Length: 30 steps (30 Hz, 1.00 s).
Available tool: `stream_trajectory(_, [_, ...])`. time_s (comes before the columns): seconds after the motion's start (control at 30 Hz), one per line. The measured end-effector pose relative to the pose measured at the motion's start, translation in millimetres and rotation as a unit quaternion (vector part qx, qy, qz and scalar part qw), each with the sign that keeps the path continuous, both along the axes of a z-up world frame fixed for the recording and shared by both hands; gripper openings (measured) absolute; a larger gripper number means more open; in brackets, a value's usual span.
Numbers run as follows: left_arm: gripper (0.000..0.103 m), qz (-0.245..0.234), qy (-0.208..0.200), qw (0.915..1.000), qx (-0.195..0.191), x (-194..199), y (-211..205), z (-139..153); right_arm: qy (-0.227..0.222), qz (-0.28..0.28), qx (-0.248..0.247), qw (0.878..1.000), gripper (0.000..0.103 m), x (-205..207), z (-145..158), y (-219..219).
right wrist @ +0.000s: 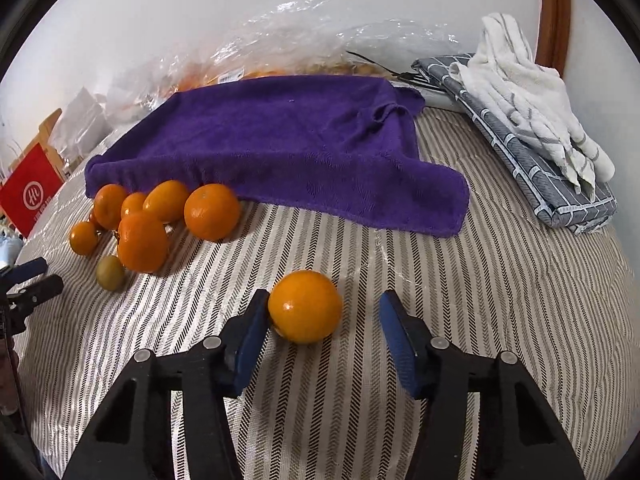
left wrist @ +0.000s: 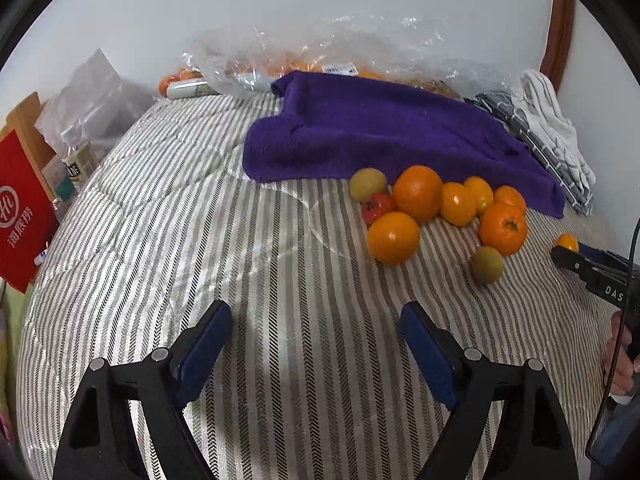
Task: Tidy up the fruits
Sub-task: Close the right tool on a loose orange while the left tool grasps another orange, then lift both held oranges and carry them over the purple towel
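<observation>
A bed covered in a grey-and-white striped quilt (left wrist: 200,240) fills the scene, with a pale wall behind it. A purple towel (right wrist: 280,140) lies spread across the far middle of the quilt, and a crinkled clear plastic bag (left wrist: 320,48) sits behind it against the wall. A folded grey patterned cloth (right wrist: 532,168) with a white striped towel (right wrist: 528,92) on top lies at the right. A red box (left wrist: 24,208) stands at the left edge.

A cluster of oranges (left wrist: 440,208) and smaller fruits rests just in front of the towel's near edge, with 1 greenish fruit (left wrist: 487,265) at its near side.

The left gripper (left wrist: 316,344) hovers over bare quilt, fingers wide apart and empty. The right gripper (right wrist: 324,332) has 1 single orange (right wrist: 305,306) between its fingers; the left pad (right wrist: 250,344) touches it, the right pad (right wrist: 400,348) stands clear, so it is not clamped.
</observation>
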State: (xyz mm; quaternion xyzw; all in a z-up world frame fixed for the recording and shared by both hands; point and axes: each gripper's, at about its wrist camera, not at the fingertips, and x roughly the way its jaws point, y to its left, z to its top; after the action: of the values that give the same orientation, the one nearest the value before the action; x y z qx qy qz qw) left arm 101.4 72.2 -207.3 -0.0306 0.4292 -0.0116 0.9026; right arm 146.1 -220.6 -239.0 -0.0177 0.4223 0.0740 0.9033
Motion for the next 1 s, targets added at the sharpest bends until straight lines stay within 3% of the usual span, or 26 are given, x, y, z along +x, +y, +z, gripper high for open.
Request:
stream_trajectory(0.07, [0.086, 0.001, 0.004, 1.0000, -0.007, 2.7, 1.3, -0.5, -0.001, 0.010, 0.002, 1.000, 0.045, 0.1, 0.1, 0.6])
stream_trajectory(0.23, [0.086, -0.004, 0.006, 0.9996, -0.027, 5.4, 3.4, 1.0, -0.003, 0.025, 0.001, 1.000, 0.036, -1.3, -0.5, 4.8])
stream_trajectory(0.37, [0.086, -0.016, 0.003, 0.9981, -0.059, 11.2, -0.7, 6.0, -0.005, 0.026, 0.001, 1.000, 0.036, -2.2, -1.2, 4.6])
stream_trajectory(0.43, [0.084, -0.018, 0.003, 0.9984, -0.055, 17.0, -6.8, 7.8, -0.006, 0.025, -0.001, 1.000, 0.036, -3.0, -1.8, 4.5])
stream_trajectory(0.63, [0.065, -0.030, 0.004, 0.9992, -0.025, 36.9, -31.1, 3.2, -0.011, 0.021, -0.027, 0.999, 0.036, -6.7, -2.8, 8.7])
stream_trajectory(0.7, [0.055, -0.032, 0.008, 0.9988, -0.037, 39.9, -32.6, -0.7, -0.011, 0.018, -0.026, 0.999, 0.036, -7.0, -3.1, 7.4])
stream_trajectory(0.87, [0.044, -0.027, -0.014, 0.9975, -0.064, 40.6, -27.8, -1.4, -0.010, 0.013, -0.017, 1.000, 0.036, -6.5, -4.0, 3.1])
stream_trajectory(0.93, [0.032, -0.033, -0.014, 0.9959, -0.083, 42.1, -25.2, -2.3, -0.011, 0.008, -0.021, 1.000, 0.036, -6.3, -4.2, 3.4])
stream_trajectory(1.0, [0.031, -0.034, -0.014, 0.9946, -0.097, 42.1, -22.1, -3.2, -0.012, 0.008, -0.020, 1.000, 0.036, -6.7, -4.4, 3.6])
